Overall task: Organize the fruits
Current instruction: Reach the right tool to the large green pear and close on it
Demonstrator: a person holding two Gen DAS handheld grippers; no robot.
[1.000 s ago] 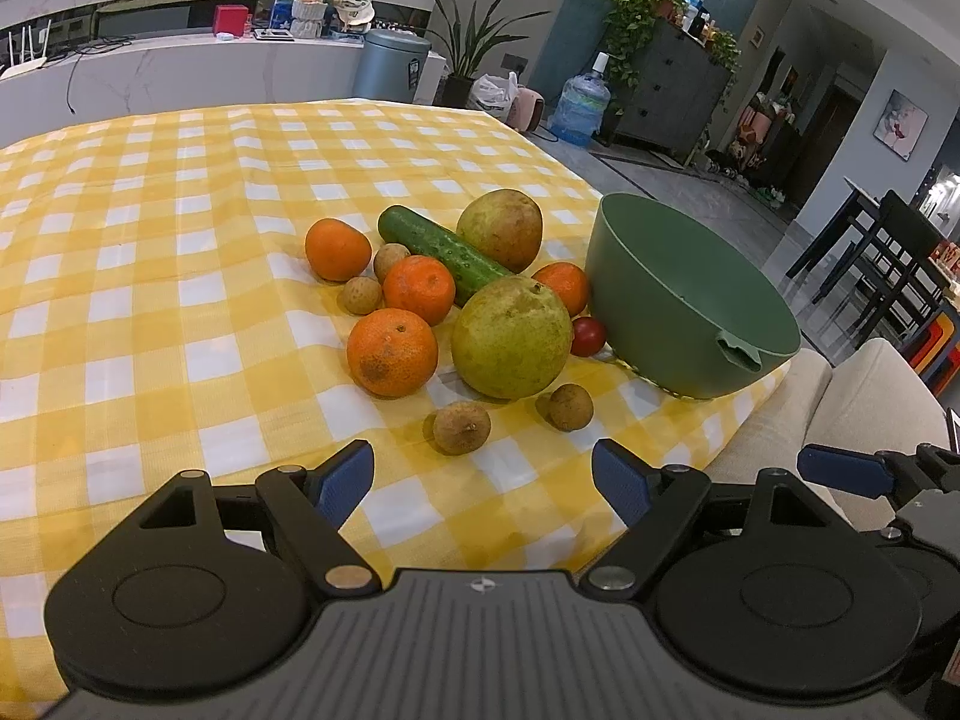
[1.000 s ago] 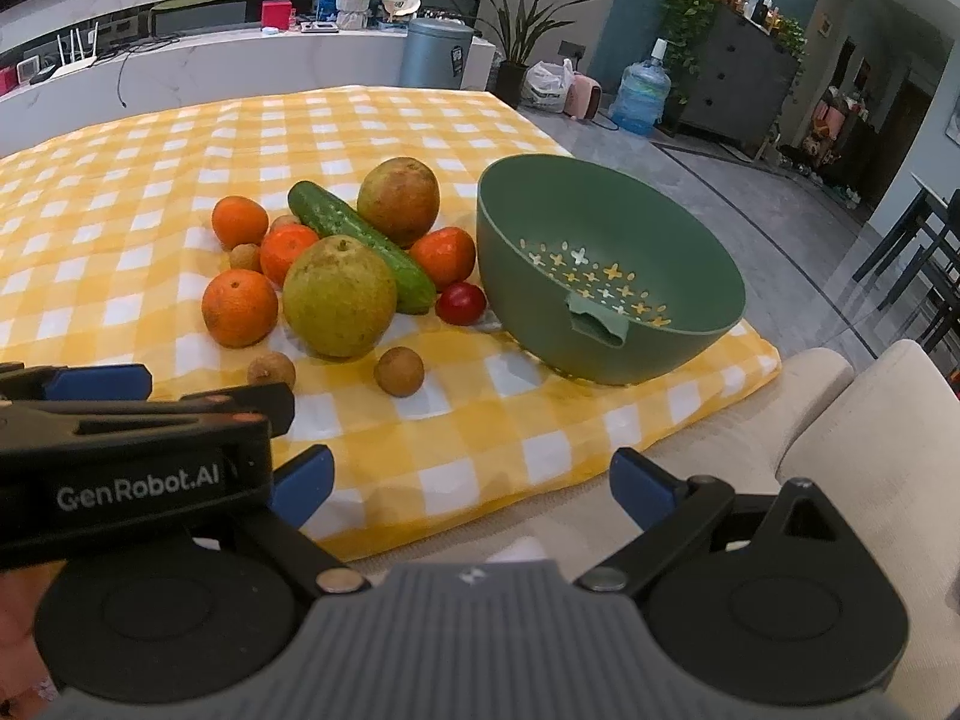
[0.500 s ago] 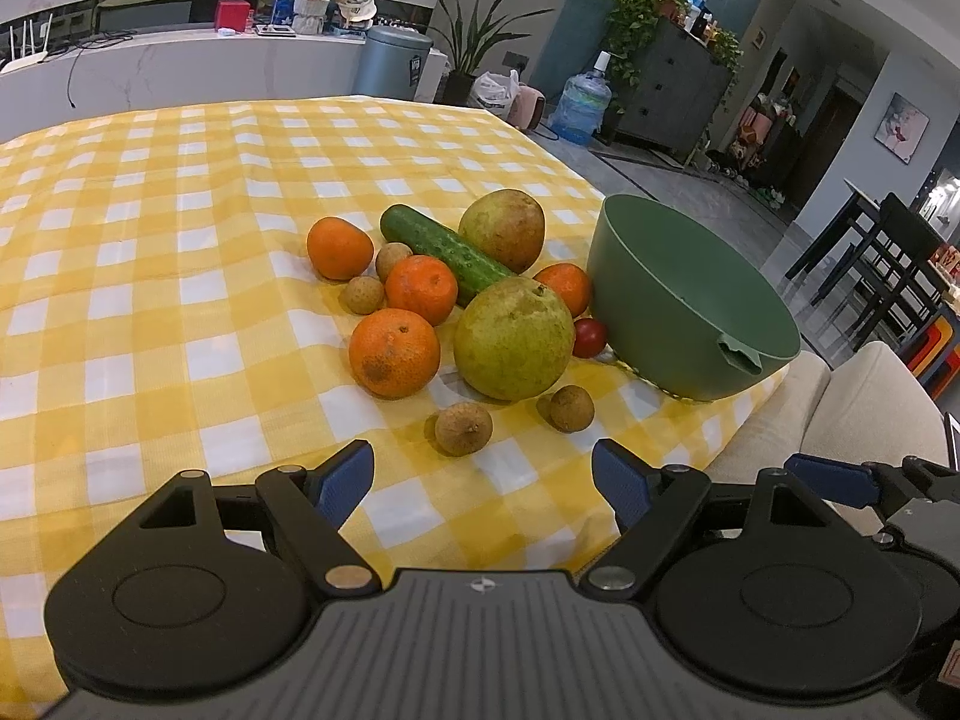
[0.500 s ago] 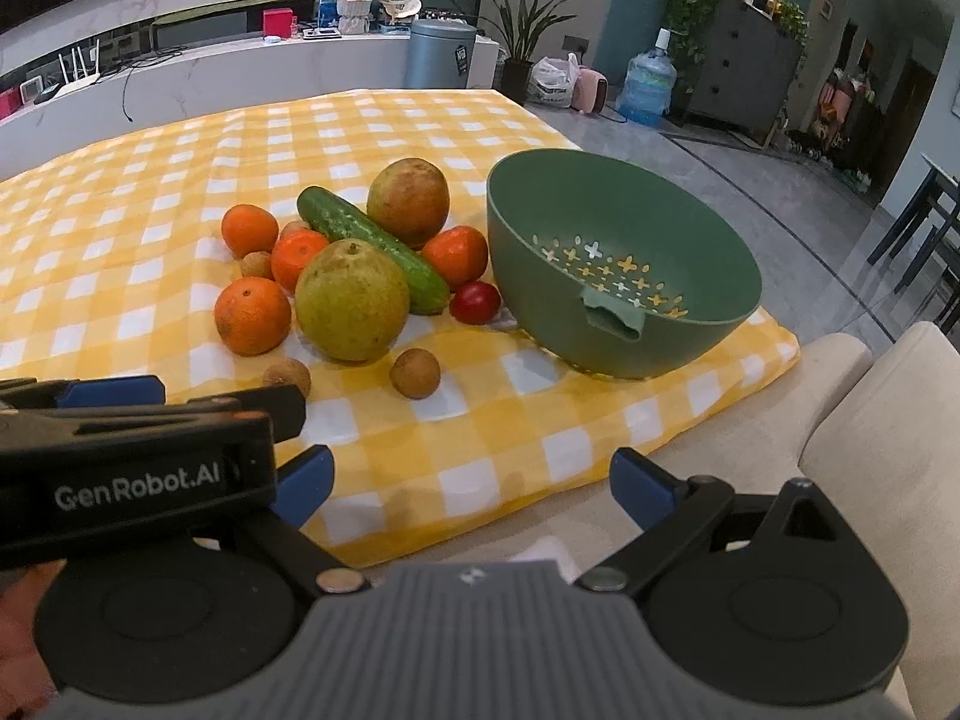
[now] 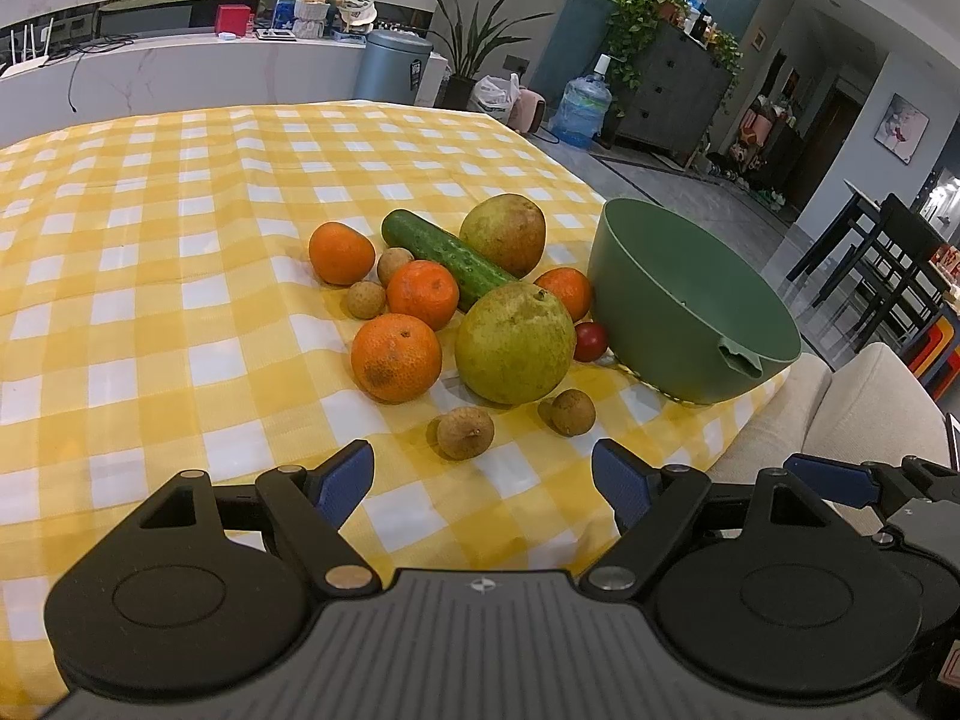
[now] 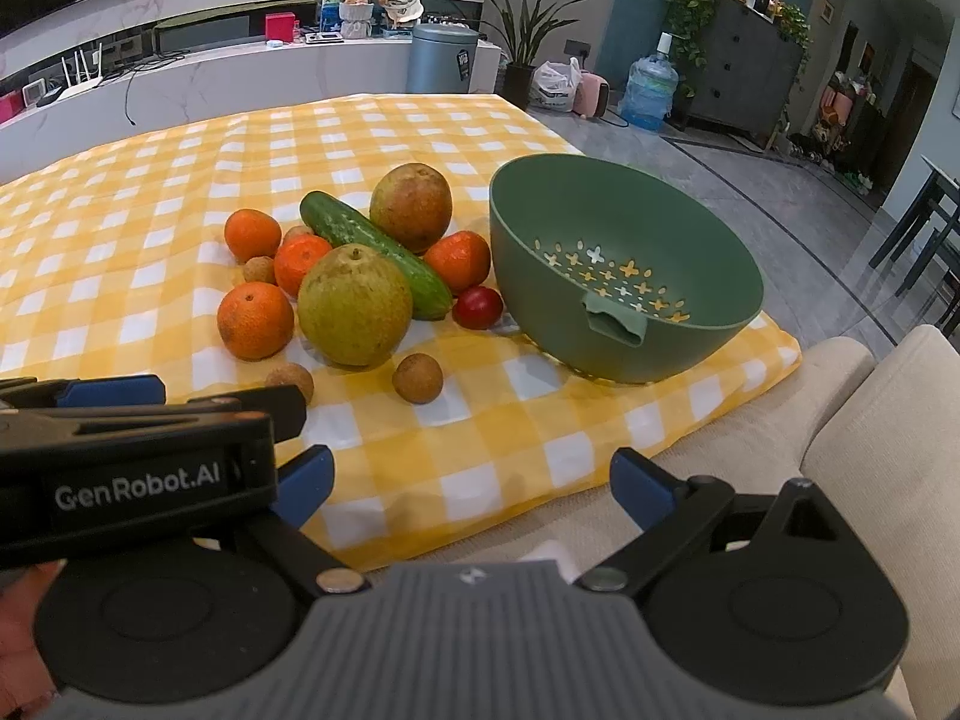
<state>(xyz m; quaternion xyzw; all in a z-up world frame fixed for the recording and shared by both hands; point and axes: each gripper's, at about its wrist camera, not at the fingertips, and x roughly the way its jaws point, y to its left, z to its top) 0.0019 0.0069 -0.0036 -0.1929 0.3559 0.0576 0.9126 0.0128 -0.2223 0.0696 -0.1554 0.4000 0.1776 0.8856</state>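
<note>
1. Since the left wrist view shows every fruit lying on the yellow checked cloth [image 5: 150, 276] and none in the green bowl [image 5: 672, 312], you have the whole sorting ahead of you, as far as I can judge. The heap sits just left of the bowl: a large pear [image 5: 513, 343] at the front, a second pear [image 5: 506, 234] behind it, a cucumber [image 5: 447, 258] lying slantwise between them, oranges around them (the nearest orange [image 5: 396, 357] beside the front pear), a small red fruit [image 5: 591, 342] close against the bowl's wall, and small brown longans, one of them [image 5: 465, 433] nearest you.

2. Same view, your left tool [image 5: 483, 480]: its blue pads are spread wide, they grip nothing and touch nothing. It hangs above the near edge of the cloth, short of the nearest longan.

3. From the right wrist view you can look into the bowl [image 6: 690, 336]: only the perforated bottom shows, no fruit inside. It leans toward you on the soft cloth near the edge, beside a beige cushion [image 6: 870, 450]. The front pear [image 6: 354, 312], the cucumber [image 6: 375, 246] and the red fruit [image 6: 477, 307] lie where the other view puts them.

4. Your right tool [image 6: 471, 486] is also wide open and empty, hovering over the cloth's near edge and the cushion, well short of the fruit. The left tool's body crosses the lower left of this view.
</note>
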